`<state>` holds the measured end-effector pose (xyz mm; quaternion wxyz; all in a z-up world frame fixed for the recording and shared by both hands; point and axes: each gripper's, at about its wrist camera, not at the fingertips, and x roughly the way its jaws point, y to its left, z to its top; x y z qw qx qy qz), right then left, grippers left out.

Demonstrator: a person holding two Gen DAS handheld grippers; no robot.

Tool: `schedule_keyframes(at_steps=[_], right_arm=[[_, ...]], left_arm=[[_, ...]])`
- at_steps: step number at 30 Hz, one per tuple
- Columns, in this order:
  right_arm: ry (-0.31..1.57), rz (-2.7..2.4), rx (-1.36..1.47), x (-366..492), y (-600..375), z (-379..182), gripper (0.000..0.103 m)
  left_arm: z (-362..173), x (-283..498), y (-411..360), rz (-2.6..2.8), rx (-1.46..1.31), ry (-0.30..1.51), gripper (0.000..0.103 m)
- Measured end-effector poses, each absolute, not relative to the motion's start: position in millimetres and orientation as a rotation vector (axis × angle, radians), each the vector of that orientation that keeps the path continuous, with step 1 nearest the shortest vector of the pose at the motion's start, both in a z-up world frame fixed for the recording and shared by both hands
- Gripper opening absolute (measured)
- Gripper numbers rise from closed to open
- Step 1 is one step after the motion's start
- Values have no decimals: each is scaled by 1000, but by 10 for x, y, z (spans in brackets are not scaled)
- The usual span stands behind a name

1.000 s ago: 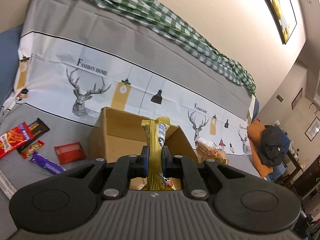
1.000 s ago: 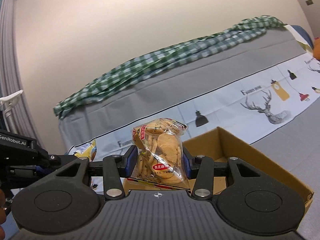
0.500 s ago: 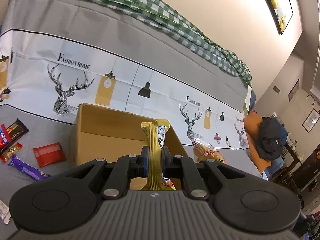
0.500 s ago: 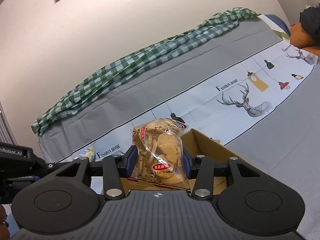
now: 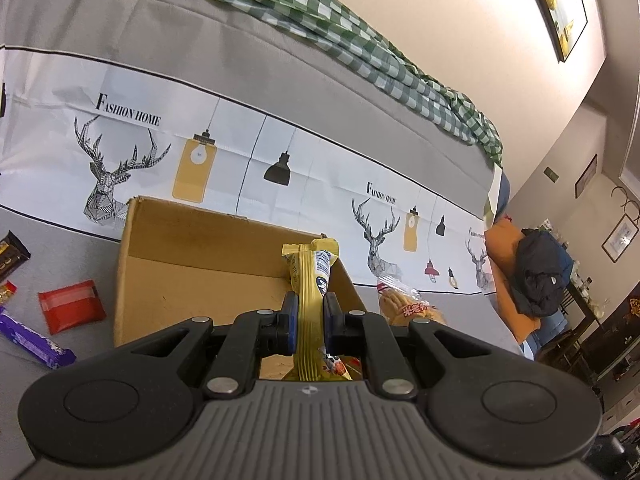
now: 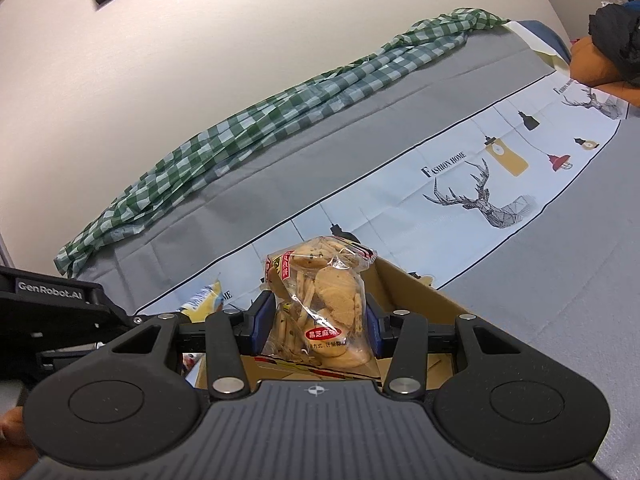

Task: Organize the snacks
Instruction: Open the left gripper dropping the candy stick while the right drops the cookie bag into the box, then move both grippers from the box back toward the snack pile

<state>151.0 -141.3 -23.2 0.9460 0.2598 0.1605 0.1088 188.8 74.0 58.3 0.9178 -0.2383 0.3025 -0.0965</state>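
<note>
Purple bar [image 5: 36, 342] and red packet [image 5: 72, 306]: on grey cover, left of cardboard box [image 5: 208, 256]. Left gripper [image 5: 309, 320]: jaws clamped on upright yellow snack bar [image 5: 310, 292], above box. Right gripper [image 6: 316, 322]: jaws clamped on clear bag of biscuits [image 6: 320, 300], above box.

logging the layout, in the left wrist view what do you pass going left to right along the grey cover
purple wrapped bar → red flat packet → open brown cardboard box → yellow wrapped snack bar held in the left gripper → clear bag of biscuits → orange cushion
</note>
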Motion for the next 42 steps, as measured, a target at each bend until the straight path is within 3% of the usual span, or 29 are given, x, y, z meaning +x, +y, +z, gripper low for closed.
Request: schedule_keyframes(at_steps=[5, 9, 10, 14, 28, 31, 34, 38, 39, 42], right_arm=[[332, 216, 537, 1520, -1433, -251, 48], [371, 220, 545, 1567, -1436, -288, 56], [378, 217, 545, 1576, -1437, -297, 62], [391, 222, 535, 1583, -1419, -307, 69], [416, 265, 396, 1432, -1179, -304, 66], [418, 281, 379, 1351, -1153, -303, 66], [424, 308, 361, 1259, -1119, -307, 65], [434, 299, 342, 1151, -1088, -329, 56], [431, 292, 337, 1126, -1080, -330, 54], [429, 284, 328, 1066, -1058, -341, 39]], left_arm=[[563, 1935, 710, -199, -491, 624, 14], [537, 1896, 783, -157, -494, 624, 45], [532, 1871, 817, -147, -499, 620, 45], [469, 1680, 985, -107, -515, 611, 45], [-131, 579, 1778, 41, -628, 567, 45], [-401, 459, 1863, 62, -638, 589, 54], [-799, 325, 1852, 52, -648, 681, 55], [-933, 347, 1881, 74, -658, 742, 52], [-907, 342, 1892, 71, -644, 721, 44], [-806, 332, 1900, 100, -567, 664, 34]])
